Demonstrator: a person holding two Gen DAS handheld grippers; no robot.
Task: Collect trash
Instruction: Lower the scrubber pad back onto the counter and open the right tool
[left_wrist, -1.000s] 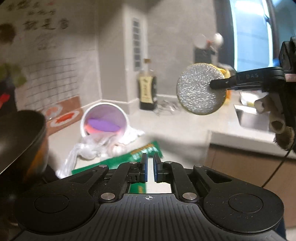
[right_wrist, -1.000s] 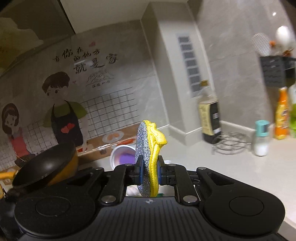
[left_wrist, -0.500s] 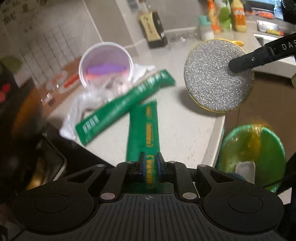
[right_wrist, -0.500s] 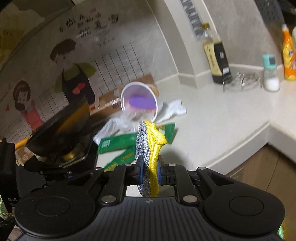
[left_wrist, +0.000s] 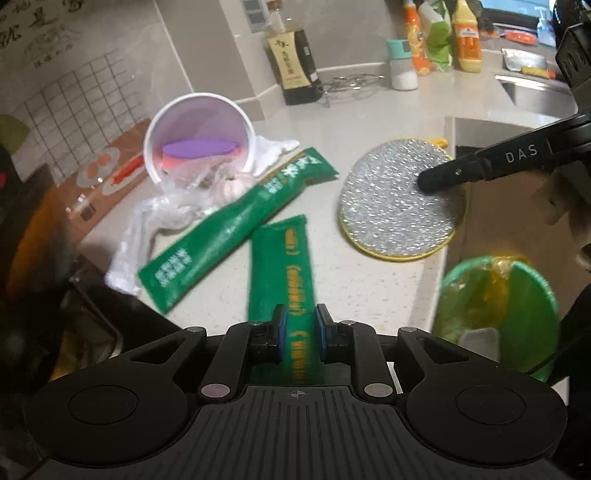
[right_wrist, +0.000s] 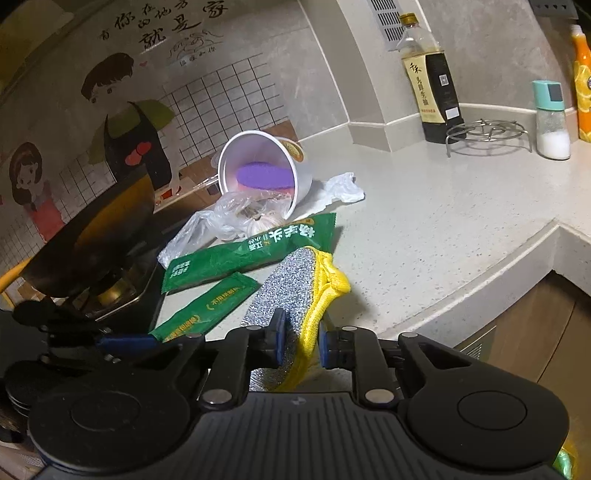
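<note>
The left gripper (left_wrist: 299, 328) stood open astride the nearer green wrapper (left_wrist: 286, 266), apparently to pinch it. The right gripper (right_wrist: 299, 341), just loosened, let the scouring pad (left_wrist: 399, 206) lie on the counter (left_wrist: 369, 122); 1 bin (left_wrist: 517, 291) waited below

Near green packet (left_wrist: 284, 280) motion-blurred in left view, print unreadable, its near end hidden behind the left gripper (left_wrist: 299, 328). Scrub pad (right_wrist: 295, 291) lower part hidden behind the right gripper (right_wrist: 300, 341) body; whether the pads still touch it can't be told. Pan (right_wrist: 92, 236) dark and cut by the frame edge; bin (left_wrist: 495, 314) partly cut off, contents unclear.
</note>
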